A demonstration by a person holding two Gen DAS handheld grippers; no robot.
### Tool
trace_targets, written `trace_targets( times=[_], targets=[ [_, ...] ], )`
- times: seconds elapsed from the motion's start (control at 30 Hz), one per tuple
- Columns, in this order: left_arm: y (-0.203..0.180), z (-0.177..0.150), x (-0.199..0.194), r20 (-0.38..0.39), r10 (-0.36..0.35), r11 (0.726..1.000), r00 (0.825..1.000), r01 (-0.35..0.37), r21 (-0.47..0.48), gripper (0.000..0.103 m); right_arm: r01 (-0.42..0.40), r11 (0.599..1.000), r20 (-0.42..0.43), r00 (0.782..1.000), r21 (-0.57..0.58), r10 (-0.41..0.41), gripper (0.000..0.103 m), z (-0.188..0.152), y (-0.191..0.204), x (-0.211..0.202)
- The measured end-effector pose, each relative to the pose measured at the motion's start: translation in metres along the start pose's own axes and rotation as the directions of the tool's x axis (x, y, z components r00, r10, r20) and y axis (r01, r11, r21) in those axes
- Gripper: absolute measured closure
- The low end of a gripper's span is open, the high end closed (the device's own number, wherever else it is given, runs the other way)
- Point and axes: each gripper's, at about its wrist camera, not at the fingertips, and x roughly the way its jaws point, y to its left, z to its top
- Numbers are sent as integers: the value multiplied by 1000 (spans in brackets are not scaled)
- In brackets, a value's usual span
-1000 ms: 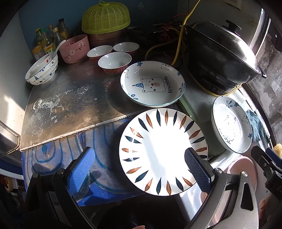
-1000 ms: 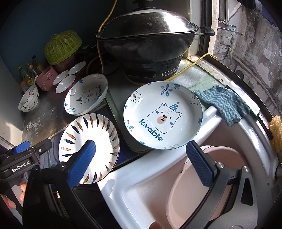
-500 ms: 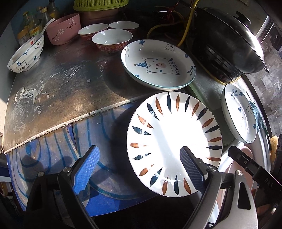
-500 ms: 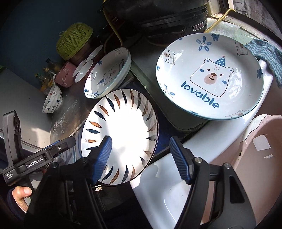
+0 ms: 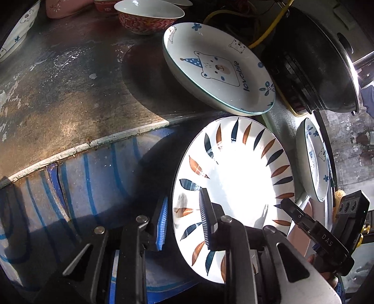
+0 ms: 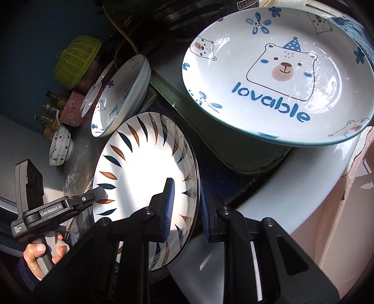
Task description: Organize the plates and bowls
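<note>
Your 2 grippers flank the leaf plate (image 5: 236, 177) at the counter's (image 5: 70, 98) front edge, left gripper (image 5: 182, 222) on its left rim, right gripper (image 6: 185, 208) on its right. Behind it sits 1 bear plate (image 5: 219, 67); another bear plate (image 6: 278, 77) lies to the right, bowls (image 5: 149, 16) farther back.

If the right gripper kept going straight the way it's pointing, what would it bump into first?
Nothing new, probably: the right gripper already has its jaws closed on the rim of the leaf-pattern plate, so pushing on would just shove that plate.
</note>
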Motion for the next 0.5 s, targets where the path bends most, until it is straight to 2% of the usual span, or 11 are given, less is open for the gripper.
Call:
trace_targets(
  times=[0.1,0.13,0.23,0.37,0.5],
  targets=[
    [0,6,10,-19,-22,1000,1000,22,8,80,-4,1000,-12,1000,27,5,90,0,-5,6],
    [1,7,10,-18,-28,1000,999,29,5,84,-7,999,-16,1000,31,7,91,0,-6,8],
    [6,9,12,-19,-39,999,999,39,11,90,3,1000,-8,1000,21,-3,91,-2,-5,8],
    [0,7,13,-6,-12,998,1000,13,66,91,20,1000,5,1000,-11,-20,91,-1,-1,7],
    [2,4,7,7,-3,998,1000,2,63,91,32,998,18,999,-49,-31,91,1,6,3]
  ],
)
